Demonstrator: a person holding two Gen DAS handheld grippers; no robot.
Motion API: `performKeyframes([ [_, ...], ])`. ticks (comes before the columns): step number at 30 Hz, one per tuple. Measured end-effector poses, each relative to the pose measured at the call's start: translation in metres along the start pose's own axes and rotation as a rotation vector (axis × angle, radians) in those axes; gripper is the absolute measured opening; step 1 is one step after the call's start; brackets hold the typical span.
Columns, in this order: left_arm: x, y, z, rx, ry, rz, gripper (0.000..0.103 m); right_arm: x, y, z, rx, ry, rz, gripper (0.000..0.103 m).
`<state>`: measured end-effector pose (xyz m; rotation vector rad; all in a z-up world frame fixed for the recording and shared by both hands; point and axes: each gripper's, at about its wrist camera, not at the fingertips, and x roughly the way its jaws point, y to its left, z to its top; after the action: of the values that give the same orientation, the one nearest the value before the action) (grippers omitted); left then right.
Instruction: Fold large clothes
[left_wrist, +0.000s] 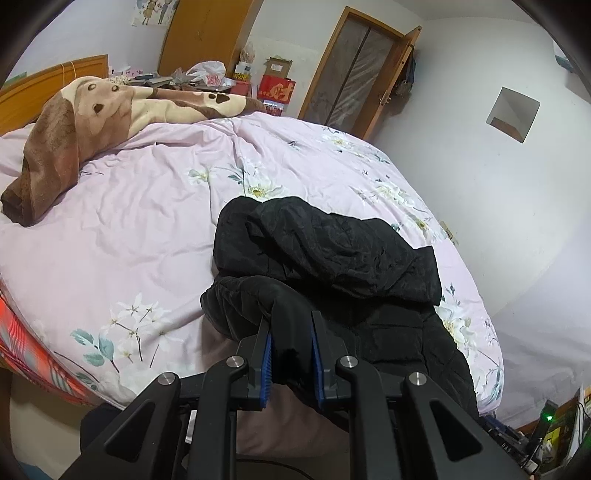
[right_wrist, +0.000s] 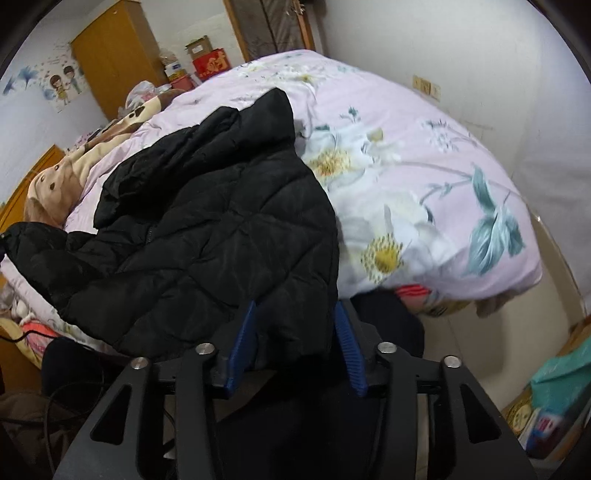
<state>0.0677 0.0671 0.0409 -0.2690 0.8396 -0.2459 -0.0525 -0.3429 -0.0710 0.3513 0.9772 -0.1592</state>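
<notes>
1. Currently the bed (left_wrist: 147, 229), covered by a pink floral quilt (right_wrist: 424, 177), carries the work; its near edge falls away toward the floor. Risk: a garment hanging over that edge may slide off if either grasp lets go, because its weight appears to sit close to the edge.
2. The black quilted jacket (right_wrist: 207, 236) lies bunched at the near edge of the bed, its hood (left_wrist: 325, 243) turned toward the middle of the quilt. Risk: thick padded fabric is likely to spring back, so a fold may open again unless it is pressed flat.
3. The brown dog-print blanket (left_wrist: 74, 125) lies well apart from the jacket, near the headboard. Risk of tangling appears low.
4. The left gripper (left_wrist: 291, 332) stands narrowly parted with a cuff-like fold of jacket between its blue pads (left_wrist: 266, 358). Risk: a shallow bite on slick cloth may slip under pull.
5. The right gripper (right_wrist: 295, 325) stands wider, the jacket hem between its pads (right_wrist: 347, 343); whether they press the cloth cannot be told. Risk: uneven pulls would skew the fold line.
</notes>
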Motion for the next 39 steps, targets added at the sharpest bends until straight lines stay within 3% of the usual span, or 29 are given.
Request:
performKeyframes([
  [5, 0.000, -0.001, -0.001, 0.004, 0.004, -0.001, 0.018, 0.013, 0.000, -0.001, 0.054, 0.057, 0.050, 0.050],
  [8, -0.001, 0.000, -0.002, 0.000, 0.007, 0.003, 0.018, 0.011, 0.004, -0.001, 0.021, 0.046, 0.028, 0.019],
  [11, -0.001, 0.000, -0.001, 0.001, 0.010, 0.007, 0.018, 0.001, 0.013, 0.001, -0.032, -0.001, 0.010, 0.011],
  [14, 0.000, -0.001, 0.000, 0.010, 0.010, 0.015, 0.018, -0.019, 0.028, 0.010, -0.100, -0.091, -0.021, 0.009],
  [19, -0.001, 0.002, 0.009, 0.010, -0.005, 0.026, 0.018, -0.052, 0.047, 0.046, -0.149, -0.228, -0.001, 0.009],
  [25, 0.002, 0.006, 0.033, -0.006, -0.031, 0.042, 0.018, -0.064, 0.071, 0.094, -0.231, -0.324, -0.009, 0.008],
  [32, 0.018, 0.009, 0.069, -0.022, -0.059, 0.066, 0.018, -0.061, 0.092, 0.147, -0.281, -0.390, -0.034, 0.007],
  [39, 0.047, 0.011, 0.110, -0.031, -0.066, 0.101, 0.018, -0.044, 0.110, 0.200, -0.318, -0.402, -0.057, 0.006],
])
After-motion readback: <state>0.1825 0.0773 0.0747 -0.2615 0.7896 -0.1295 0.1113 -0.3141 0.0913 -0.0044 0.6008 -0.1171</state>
